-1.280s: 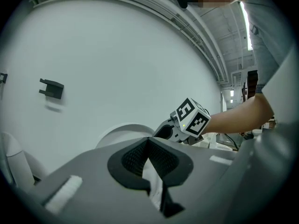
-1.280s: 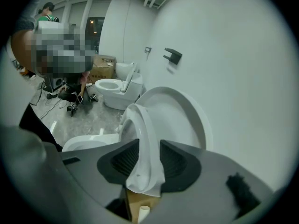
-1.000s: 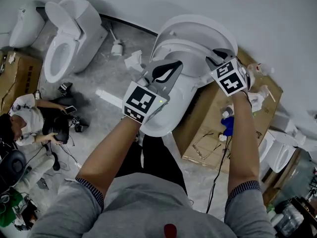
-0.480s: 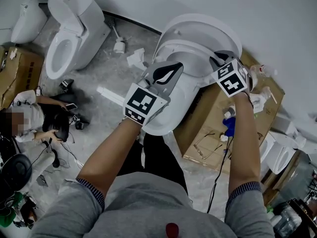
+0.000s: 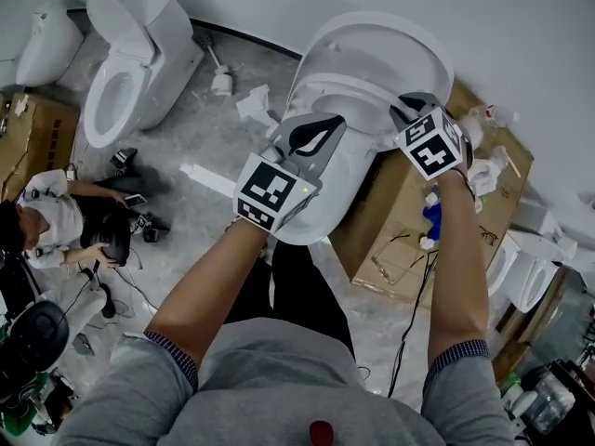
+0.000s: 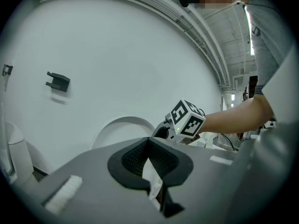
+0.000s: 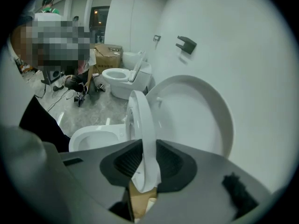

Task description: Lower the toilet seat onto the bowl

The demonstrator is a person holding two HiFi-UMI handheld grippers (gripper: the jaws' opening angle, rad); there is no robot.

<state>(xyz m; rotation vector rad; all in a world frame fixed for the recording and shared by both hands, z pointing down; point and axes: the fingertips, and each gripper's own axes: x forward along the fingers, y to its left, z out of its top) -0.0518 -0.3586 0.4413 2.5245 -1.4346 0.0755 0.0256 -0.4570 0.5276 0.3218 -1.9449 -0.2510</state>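
Observation:
The white toilet's lid stands up against the wall, and the seat is raised just in front of it above the bowl. My right gripper is at the seat's right rim. In the right gripper view the seat runs edge-on between the pads of the right gripper, which hold it while the jaws ease open slightly. The lid is behind the seat and the bowl is below left. My left gripper hovers over the bowl's left side. In its own view the left gripper is shut and empty.
A second toilet with its lid up stands at the far left, with a toilet brush beside it. A flattened cardboard box with cables lies right of the bowl. A person sits on the floor at left. More toilets stand at right.
Both grippers stay almost where they were. The right one remains at the seat's right rim, and the seat still stands raised.

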